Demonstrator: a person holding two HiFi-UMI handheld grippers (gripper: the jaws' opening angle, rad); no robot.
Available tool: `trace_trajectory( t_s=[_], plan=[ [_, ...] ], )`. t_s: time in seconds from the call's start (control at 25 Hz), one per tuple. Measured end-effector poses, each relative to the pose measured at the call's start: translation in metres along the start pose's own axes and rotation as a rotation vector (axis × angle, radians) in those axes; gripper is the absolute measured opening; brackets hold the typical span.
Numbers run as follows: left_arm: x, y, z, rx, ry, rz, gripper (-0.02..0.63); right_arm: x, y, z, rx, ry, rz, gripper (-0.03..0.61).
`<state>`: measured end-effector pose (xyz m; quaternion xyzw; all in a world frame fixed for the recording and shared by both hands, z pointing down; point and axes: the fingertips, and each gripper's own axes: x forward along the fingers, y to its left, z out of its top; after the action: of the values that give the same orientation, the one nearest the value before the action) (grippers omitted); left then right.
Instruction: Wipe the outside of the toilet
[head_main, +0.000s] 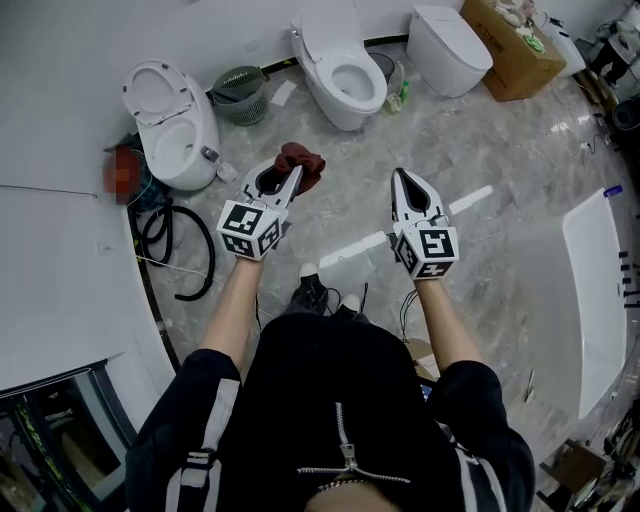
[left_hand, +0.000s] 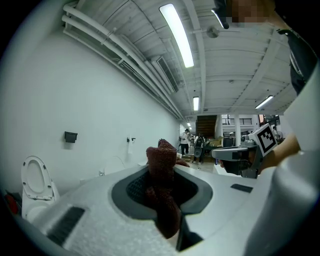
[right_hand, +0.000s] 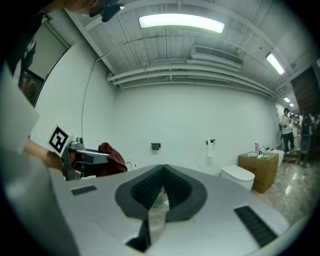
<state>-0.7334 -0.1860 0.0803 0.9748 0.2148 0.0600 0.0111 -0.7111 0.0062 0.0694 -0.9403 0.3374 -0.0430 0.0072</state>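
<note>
Head view, left gripper (head_main: 288, 180) clamped on dark red cloth (head_main: 303, 163), right gripper (head_main: 402, 182) closed and empty, toilet (head_main: 345, 108) at twelve o'clock

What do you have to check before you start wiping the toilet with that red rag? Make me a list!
1. Cloth gripped: ok. The dark red cloth is pinched in the left claw.
2. Other claw free: ok. The right claw is shut with nothing in it.
3. Cloth on a toilet: not ok. It hangs in the air, apart from the middle toilet and the left toilet.
4. Nothing to trip on: not ok. Black hoses lie on the floor beside the left toilet.
5. Cloth damp and clean: cannot tell.
</note>
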Motion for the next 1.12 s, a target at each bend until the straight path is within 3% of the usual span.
trace_trajectory(
  t_s=[0.4,0.64,1.12],
  plan=[
    [0.046,0.067,0.002,0.033,0.005,-0.072,0.071,0.081,0.006,0.006,-0.024,0.005,-0.038,0.003],
    [0.058,0.092,-0.001,0.008,0.014,-0.095,0.071,0.103,0.009,0.0,-0.016,0.024,-0.063,0.003],
    [0.133,0.13,-0.001,0.001,0.025,-0.096,0.071,0.174,-0.043,-0.008,0.003,0.04,-0.061,0.003]
  ],
)
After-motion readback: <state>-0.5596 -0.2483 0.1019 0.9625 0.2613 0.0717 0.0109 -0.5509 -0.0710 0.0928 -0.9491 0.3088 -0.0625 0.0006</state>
